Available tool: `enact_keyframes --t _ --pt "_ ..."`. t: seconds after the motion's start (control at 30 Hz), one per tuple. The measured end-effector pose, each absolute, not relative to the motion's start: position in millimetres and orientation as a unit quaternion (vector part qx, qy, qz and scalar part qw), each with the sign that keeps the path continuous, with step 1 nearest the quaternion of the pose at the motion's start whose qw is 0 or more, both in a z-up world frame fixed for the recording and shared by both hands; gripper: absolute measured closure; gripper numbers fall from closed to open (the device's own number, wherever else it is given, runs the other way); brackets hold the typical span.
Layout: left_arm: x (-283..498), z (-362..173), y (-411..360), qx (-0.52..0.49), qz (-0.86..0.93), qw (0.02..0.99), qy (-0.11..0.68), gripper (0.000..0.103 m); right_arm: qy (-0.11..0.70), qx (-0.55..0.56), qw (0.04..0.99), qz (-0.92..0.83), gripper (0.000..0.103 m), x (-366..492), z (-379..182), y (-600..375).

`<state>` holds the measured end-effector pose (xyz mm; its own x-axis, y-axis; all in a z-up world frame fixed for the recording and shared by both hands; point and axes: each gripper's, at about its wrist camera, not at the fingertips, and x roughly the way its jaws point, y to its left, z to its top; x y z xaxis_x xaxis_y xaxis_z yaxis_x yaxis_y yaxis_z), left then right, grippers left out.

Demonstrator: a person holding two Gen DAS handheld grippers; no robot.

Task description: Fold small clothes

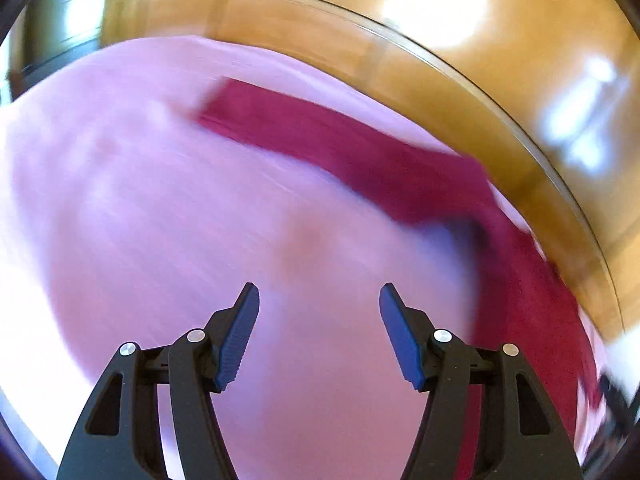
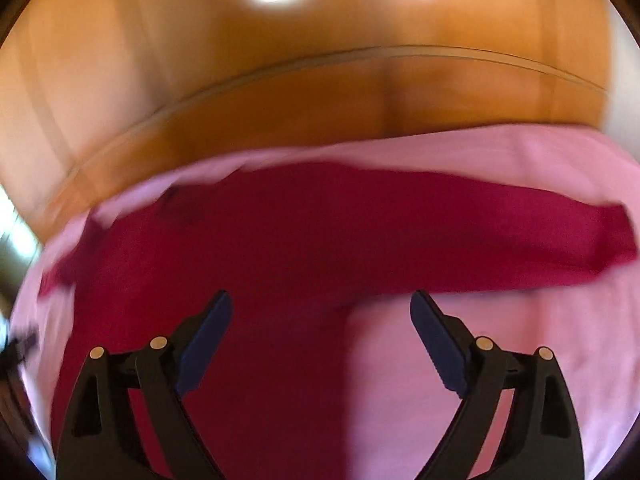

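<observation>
Garments: one dark red garment [image 2: 304,240] lies on your work surface. Both views are motion-blurred, so you cannot read its seams or what kind of garment it is.
Garment layout: in your right wrist view one broad part runs toward the camera and one long arm of cloth stretches to the right. In your left wrist view the same garment [image 1: 360,156] shows as one long band across the upper middle, bending down the right side.
Cloth underneath: one pink sheet [image 1: 160,208] covers the surface, and the garment rests flat on it. The pink sheet [image 2: 520,360] fills the lower right of your right wrist view.
Table: one wooden table [image 2: 280,128] with a curved rim shows beyond the sheet in both views, also at [image 1: 460,92].
Grippers: two, one per hand.
Left gripper [image 1: 319,300]: your two blue-padded fingers stand spread apart with nothing between them, above bare pink sheet, clear of the garment.
Right gripper [image 2: 321,308]: your two fingers are spread wide and hold nothing; the left finger sits over red cloth, the right over pink.
</observation>
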<state>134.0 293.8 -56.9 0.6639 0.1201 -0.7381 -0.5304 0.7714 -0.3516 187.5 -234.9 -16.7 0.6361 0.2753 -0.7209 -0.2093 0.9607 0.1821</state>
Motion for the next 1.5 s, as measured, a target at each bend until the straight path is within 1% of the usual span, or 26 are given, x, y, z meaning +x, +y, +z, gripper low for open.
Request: enact_keyframes --t 0.07,0.17,0.23,0.27,0.33,0.37,0.47,0.5,0.53,0.6,0.63,0.7,0.77,0.87,0.97,1.0,1.07,1.13,1.17,1.2,1.23,1.33,1.5 --pt "140 -55 324 -0.275 0.228 0.863 0.359 0.041 0.417 -0.003 0.896 0.15 0.013 182 -36 -191" --pt "156 -54 366 -0.276 0.27 0.85 0.358 0.041 0.432 -0.054 0.889 0.145 0.012 182 -62 -154" --pt "167 -54 391 -0.274 0.298 0.841 0.36 0.041 0.426 -0.078 0.893 0.121 0.006 179 -67 -146" --pt "173 -55 401 -0.278 0.302 0.838 0.358 0.041 0.432 -0.071 0.892 0.116 0.002 177 -70 -149" --pt "188 -59 420 -0.287 0.31 0.831 0.362 0.041 0.452 -0.02 0.883 0.127 0.002 182 -75 -162" --pt "195 -62 429 -0.296 0.309 0.827 0.363 0.041 0.452 -0.011 0.882 0.132 0.002 180 -76 -162" --pt "209 -70 444 -0.312 0.3 0.825 0.364 0.041 0.453 -0.021 0.882 0.129 0.002 176 -77 -162" --pt "213 -71 444 -0.307 0.301 0.827 0.362 0.044 0.453 -0.03 0.882 0.128 0.002 175 -77 -162" --pt "221 -72 439 -0.292 0.294 0.833 0.366 0.051 0.452 -0.031 0.882 0.127 0.002 174 -76 -162" --pt "234 -71 430 -0.248 0.287 0.842 0.383 0.091 0.448 -0.028 0.884 0.129 0.002 183 -72 -163" --pt "232 -68 426 -0.234 0.291 0.845 0.382 0.095 0.446 -0.026 0.885 0.13 0.002 181 -72 -165" --pt "218 -59 422 -0.211 0.302 0.853 0.37 0.099 0.445 -0.027 0.886 0.129 0.002 180 -75 -164" --pt "200 -54 426 -0.195 0.332 0.849 0.363 0.1 0.444 -0.03 0.886 0.128 0.002 181 -76 -164" --pt "171 -63 447 -0.201 0.369 0.827 0.373 0.101 0.442 -0.03 0.887 0.128 0.002 183 -76 -164" --pt "154 -68 448 -0.194 0.379 0.821 0.381 0.101 0.44 -0.032 0.888 0.127 0.002 184 -78 -164" --pt "155 -67 442 -0.175 0.384 0.819 0.388 0.101 0.44 -0.03 0.888 0.128 0.002 185 -78 -165" --pt "164 -66 438 -0.171 0.38 0.814 0.404 0.1 0.44 -0.029 0.888 0.129 0.002 185 -78 -166" --pt "159 -53 424 -0.194 0.353 0.827 0.391 0.079 0.439 -0.028 0.889 0.129 0.002 186 -78 -167" --pt "156 -49 423 -0.203 0.337 0.838 0.379 0.057 0.439 -0.027 0.889 0.129 0.002 186 -78 -167" --pt "145 -42 412 -0.211 0.319 0.85 0.363 0.043 0.438 -0.027 0.889 0.129 0.002 187 -78 -168" --pt "137 -34 394 -0.218 0.291 0.864 0.348 0.043 0.438 -0.026 0.889 0.13 0.002 187 -78 -169" --pt "125 -25 335 -0.233 0.169 0.894 0.344 0.043 0.439 -0.022 0.889 0.132 0.002 187 -77 -171" --pt "93 -33 223 -0.217 -0.024 0.903 0.37 0.043 0.439 -0.009 0.891 0.116 0.002 178 -66 -181"
